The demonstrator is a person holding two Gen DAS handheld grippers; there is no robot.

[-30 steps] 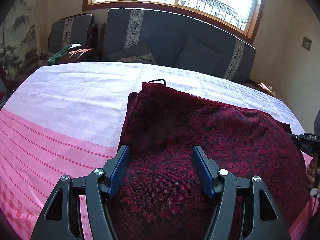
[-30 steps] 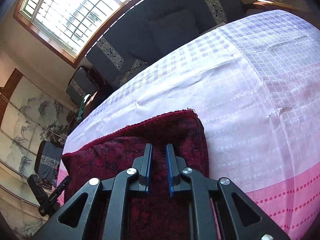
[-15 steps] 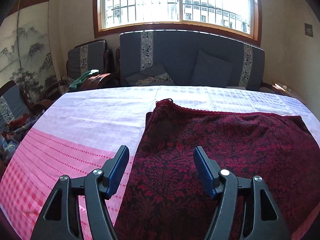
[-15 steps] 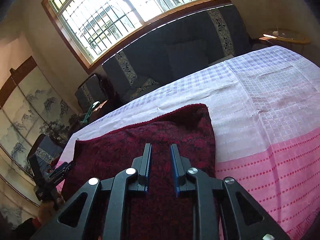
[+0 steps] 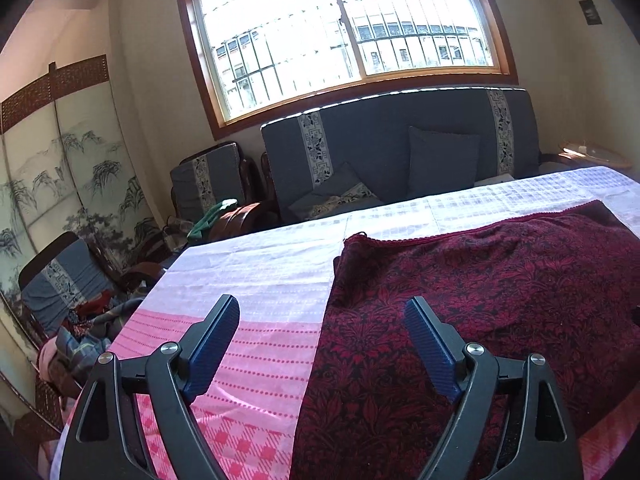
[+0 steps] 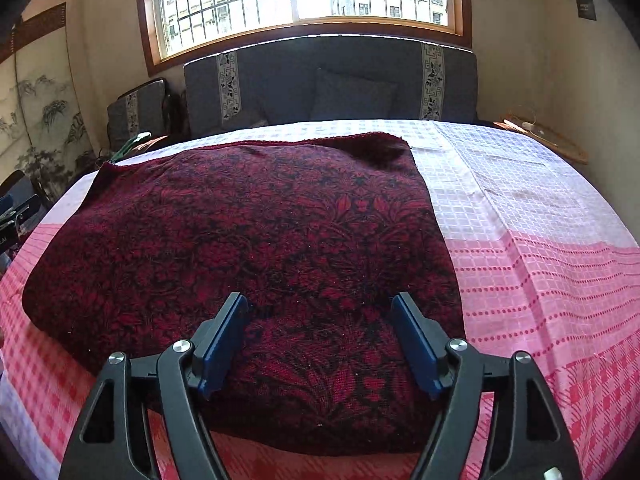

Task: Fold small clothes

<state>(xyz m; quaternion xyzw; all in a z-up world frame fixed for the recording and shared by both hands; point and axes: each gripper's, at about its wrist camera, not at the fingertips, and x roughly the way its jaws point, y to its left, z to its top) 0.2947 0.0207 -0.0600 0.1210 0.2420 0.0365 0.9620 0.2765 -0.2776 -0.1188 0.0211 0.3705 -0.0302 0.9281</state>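
The dark red floral garment (image 6: pixel 248 248) lies spread flat on the surface, over a pink and white checked tablecloth (image 6: pixel 540 240), already doubled into a broad rectangle with its trimmed edge toward the sofa (image 5: pixel 400 148) under the window. It looks like a thick woven knit, soft and limp, with some weight to it, so I'd expect it to sag and drag rather than hold a shape, and its rough texture should grip well between pads. The left gripper (image 5: pixel 322 346) hangs over the garment's left edge, its jaws opening with nothing pinched between them; one finger sits above the tablecloth, the other above the cloth. The right gripper (image 6: pixel 320 344) hovers over the near part of the garment, jaws opening too, and empty. The best hold, to my eye, is the two near corners, catching both layers together so the fold stays aligned
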